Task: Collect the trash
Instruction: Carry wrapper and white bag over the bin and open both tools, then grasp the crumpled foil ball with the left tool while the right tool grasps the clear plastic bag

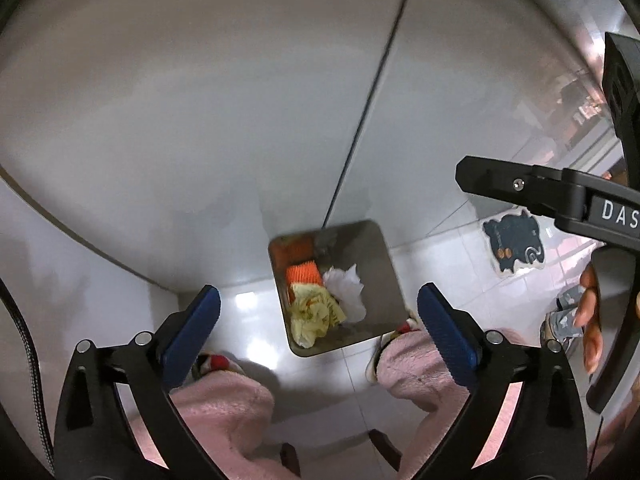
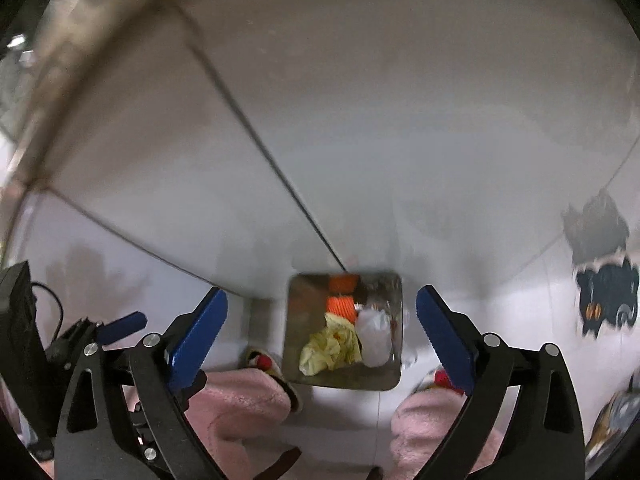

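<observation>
The left gripper [image 1: 319, 322] has its fingers [image 1: 192, 330] spread wide apart with nothing between them; each finger is a flat blue pad with a finely ribbed, rubbery face, set on angular matte-black arms studded with round silver pins. The right gripper [image 2: 322, 328] stands the same way, its blue toothed fingers [image 2: 198, 334] wide apart and empty.

Below and between both pairs sits the trash bin [image 1: 382, 280], a rectangular steel container with rounded corners and mirror-smooth inner walls that reflect its contents. Inside it lie an orange ribbed piece [image 1: 304, 273] with a corrugated surface, a crumpled yellow wrapper [image 1: 314, 314] of thin, creased film, and a wad of white tissue [image 1: 347, 293], soft and wrinkled. All three rest together at the bin's bottom, touching one another.

The bin stands on a glossy white tiled floor [image 1: 256, 312] against a smooth grey cabinet front [image 1: 200, 120] split by a thin dark vertical seam. On either side of the bin are the person's legs in fluffy pink fleece trousers [image 1: 224, 408], with patterned slippers [image 1: 216, 364] at the feet. Further off lies a dark cat-shaped floor mat [image 1: 514, 242] with a pale edge.
</observation>
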Motion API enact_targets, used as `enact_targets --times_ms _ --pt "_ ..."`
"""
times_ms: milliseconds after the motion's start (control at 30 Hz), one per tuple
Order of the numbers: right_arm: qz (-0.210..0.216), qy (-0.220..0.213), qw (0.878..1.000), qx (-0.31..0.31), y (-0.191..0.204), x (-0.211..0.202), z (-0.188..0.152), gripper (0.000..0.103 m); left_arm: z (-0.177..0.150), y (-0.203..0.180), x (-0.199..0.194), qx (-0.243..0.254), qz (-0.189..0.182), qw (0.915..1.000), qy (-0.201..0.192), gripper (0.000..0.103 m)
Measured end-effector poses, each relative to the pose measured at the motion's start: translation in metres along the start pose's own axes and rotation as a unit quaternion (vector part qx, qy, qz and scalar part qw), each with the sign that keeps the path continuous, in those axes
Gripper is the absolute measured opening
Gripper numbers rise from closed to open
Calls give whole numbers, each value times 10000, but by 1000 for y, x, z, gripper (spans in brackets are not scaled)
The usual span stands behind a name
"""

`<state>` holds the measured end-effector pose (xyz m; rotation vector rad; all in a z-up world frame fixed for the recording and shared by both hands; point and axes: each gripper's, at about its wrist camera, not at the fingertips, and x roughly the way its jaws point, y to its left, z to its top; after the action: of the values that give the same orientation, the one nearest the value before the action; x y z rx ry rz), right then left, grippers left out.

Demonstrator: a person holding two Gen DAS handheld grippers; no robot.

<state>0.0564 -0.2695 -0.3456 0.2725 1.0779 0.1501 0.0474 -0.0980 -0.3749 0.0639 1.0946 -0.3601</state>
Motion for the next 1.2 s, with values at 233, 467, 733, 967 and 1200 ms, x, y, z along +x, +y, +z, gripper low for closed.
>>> enact_targets --times_ms 233,467,733,967,1200 --pt "10 -942 9945 -457 32 -98 37 96 28 -6 -102 0 -70 9952 -978 95" --pt "-77 -1623 9849 -606 55 -155 101 96 76 7 -157 -185 33 9891 -1460 95" --pt "-368 -1636 9834 -694 64 -149 180 96 157 36 -176 -328 484 9808 -1860 95" --pt "-568 -1461 9860 -568 59 -106 243 96 221 57 -150 -498 630 9819 -1714 94" --pt "-581 -980 9924 -469 57 -48 284 87 253 65 -114 -480 648 9864 -1434 86"
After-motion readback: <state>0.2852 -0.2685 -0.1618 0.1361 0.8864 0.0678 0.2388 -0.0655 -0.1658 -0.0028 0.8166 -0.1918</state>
